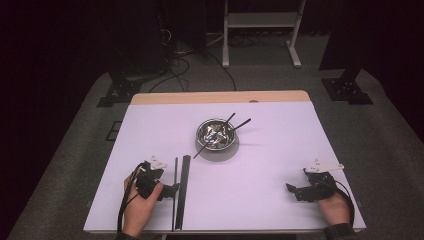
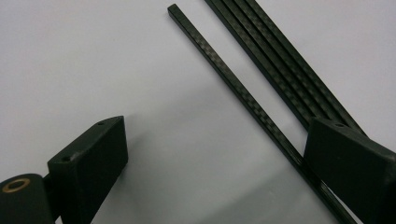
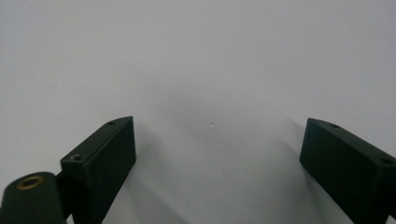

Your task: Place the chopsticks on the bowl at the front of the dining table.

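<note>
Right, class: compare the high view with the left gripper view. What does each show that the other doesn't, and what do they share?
High view alone: the metal bowl with black sticks resting in it, the right gripper, the person's hands and the floor beyond the table.

Left gripper view alone: the carbon-weave pattern on the single black stick, seen close between that gripper's open jaws.

Both: the black sticks lying on the white table beside the left gripper.

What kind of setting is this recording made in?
Probably a lab or recording studio, not a home: a white-topped table on grey carpet, dark surroundings, loose floor cables and a white equipment stand behind.
</note>
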Available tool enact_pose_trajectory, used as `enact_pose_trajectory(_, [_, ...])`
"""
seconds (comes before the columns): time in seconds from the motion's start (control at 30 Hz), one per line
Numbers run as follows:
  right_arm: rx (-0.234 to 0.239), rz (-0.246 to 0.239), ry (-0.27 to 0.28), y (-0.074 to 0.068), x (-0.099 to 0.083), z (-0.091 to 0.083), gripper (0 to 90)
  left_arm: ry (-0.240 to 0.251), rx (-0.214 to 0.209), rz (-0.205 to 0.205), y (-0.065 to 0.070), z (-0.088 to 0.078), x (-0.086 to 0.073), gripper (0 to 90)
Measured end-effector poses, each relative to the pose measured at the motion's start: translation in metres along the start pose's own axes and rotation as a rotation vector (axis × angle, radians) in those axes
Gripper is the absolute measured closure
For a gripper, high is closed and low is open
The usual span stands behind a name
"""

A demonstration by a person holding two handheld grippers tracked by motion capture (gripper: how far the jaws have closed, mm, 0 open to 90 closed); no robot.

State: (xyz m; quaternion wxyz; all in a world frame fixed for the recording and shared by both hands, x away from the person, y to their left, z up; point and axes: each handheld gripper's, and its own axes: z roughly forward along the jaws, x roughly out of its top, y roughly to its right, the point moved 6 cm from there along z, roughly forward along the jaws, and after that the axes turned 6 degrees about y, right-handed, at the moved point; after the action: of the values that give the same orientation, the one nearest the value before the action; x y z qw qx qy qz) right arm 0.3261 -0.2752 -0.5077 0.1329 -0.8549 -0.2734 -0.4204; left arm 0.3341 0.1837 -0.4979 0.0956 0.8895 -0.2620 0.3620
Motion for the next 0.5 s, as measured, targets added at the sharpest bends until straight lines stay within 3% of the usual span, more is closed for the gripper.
enact_pose_trajectory(0.5, [0.0,-0.001,0.0,0.0,0.0,0.0,9.1,0.001,-0.004,0.005,0.01,-0.016,-0.017,5.2])
